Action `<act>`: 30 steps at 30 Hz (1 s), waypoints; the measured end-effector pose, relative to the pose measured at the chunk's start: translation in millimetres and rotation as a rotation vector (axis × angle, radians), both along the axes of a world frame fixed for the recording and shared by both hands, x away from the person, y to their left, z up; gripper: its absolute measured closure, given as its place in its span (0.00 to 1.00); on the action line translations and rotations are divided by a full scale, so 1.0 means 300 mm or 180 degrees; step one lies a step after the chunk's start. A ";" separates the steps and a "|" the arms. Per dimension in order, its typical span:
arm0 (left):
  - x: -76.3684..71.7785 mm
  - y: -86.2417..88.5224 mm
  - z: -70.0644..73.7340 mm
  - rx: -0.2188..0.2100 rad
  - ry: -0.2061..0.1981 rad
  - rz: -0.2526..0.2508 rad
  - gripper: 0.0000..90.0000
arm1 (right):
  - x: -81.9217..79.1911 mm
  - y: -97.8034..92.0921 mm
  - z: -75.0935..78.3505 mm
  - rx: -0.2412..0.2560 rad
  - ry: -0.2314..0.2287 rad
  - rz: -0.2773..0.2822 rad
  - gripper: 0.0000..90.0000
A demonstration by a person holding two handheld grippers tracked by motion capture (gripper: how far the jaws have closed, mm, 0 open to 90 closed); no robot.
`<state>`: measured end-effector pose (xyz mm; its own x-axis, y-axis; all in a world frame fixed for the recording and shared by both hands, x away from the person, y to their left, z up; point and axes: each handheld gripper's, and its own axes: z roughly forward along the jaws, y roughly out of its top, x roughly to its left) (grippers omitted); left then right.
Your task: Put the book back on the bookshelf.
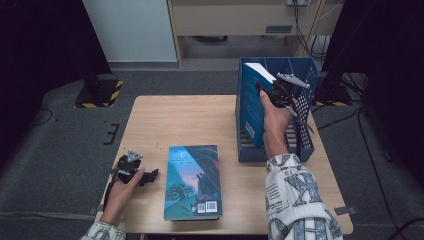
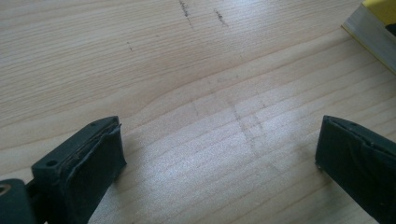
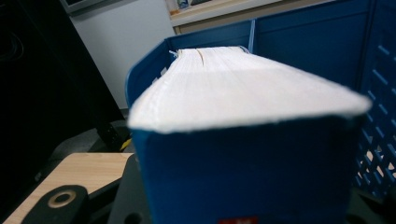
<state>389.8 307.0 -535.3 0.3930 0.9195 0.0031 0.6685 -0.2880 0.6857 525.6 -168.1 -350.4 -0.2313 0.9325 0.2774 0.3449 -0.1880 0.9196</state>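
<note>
A thick blue book [image 1: 252, 107] stands upright inside a blue perforated file box [image 1: 306, 145] at the table's right. My right gripper [image 1: 267, 92] is shut on its near edge, high up. In the right gripper view the book's white page block [image 3: 243, 93] and blue cover sit between the jaws. A second book [image 1: 194, 180], with a teal and purple illustrated cover, lies flat near the front middle. My left gripper [image 1: 143, 173] rests low at the table's left, just left of that book, with its jaws wide apart over bare wood [image 2: 219, 149].
The wooden table [image 1: 175, 115] has bare room at the back left. A yellow and pale corner [image 2: 373, 28] pokes into the left gripper view's top right. Dark stands and cables sit on the grey floor around the table.
</note>
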 end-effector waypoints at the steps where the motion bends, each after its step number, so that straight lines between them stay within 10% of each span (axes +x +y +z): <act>1: 0.000 0.000 0.000 0.0000 0.0000 -0.0001 0.00 | 0.000 0.001 -0.005 -0.0001 -0.0002 -0.0004 0.67; 30: 0.001 -0.001 0.000 0.0001 0.0005 -0.0008 0.00 | -0.007 0.014 -0.072 -0.0058 -0.0022 -0.0040 0.67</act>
<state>390.3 306.8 -535.2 0.3953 0.9186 0.0027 0.6688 -0.2898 0.6846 523.4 -164.0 -371.9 -0.2215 0.9401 0.2589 0.3364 -0.1756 0.9252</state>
